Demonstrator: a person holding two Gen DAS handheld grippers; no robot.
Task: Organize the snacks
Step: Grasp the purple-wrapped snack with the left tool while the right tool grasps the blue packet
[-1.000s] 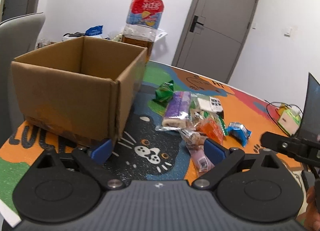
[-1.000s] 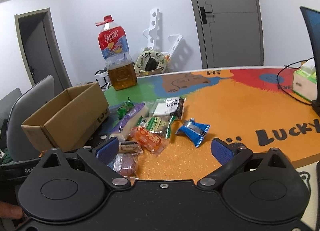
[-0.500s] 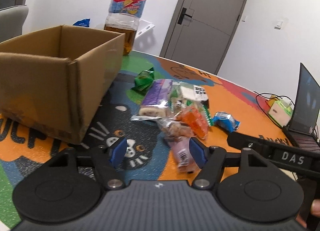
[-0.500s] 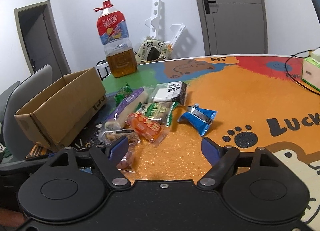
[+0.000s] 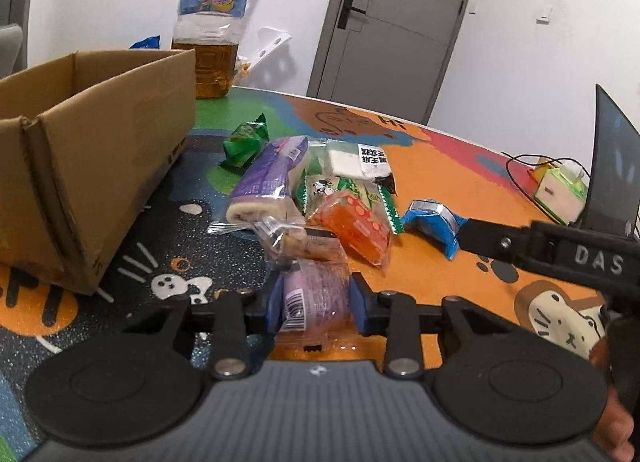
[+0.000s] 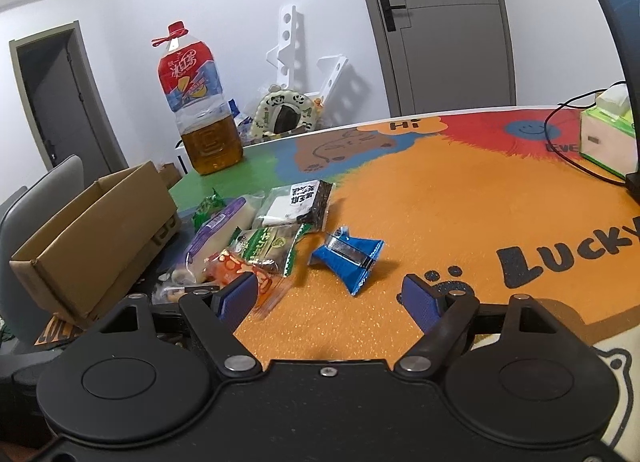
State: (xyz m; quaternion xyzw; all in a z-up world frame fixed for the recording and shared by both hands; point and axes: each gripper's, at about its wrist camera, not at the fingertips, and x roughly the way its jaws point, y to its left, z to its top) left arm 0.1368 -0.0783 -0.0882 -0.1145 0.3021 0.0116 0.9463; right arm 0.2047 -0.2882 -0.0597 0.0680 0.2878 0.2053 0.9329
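Crinkly clear plastic of the purple snack packet (image 5: 316, 299) sits clenched in my left gripper (image 5: 315, 299), beside the cardboard box (image 5: 92, 166). My right gripper (image 6: 332, 299) hangs spread wide over bare orange mat (image 6: 460, 218) near the table's front edge.

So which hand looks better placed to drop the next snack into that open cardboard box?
Left. The left gripper already has its blue pads against both sides of the clear-wrapped purple snack packet, and the open brown cardboard box sits just to its left. The right gripper hangs open and empty, farther from the box.
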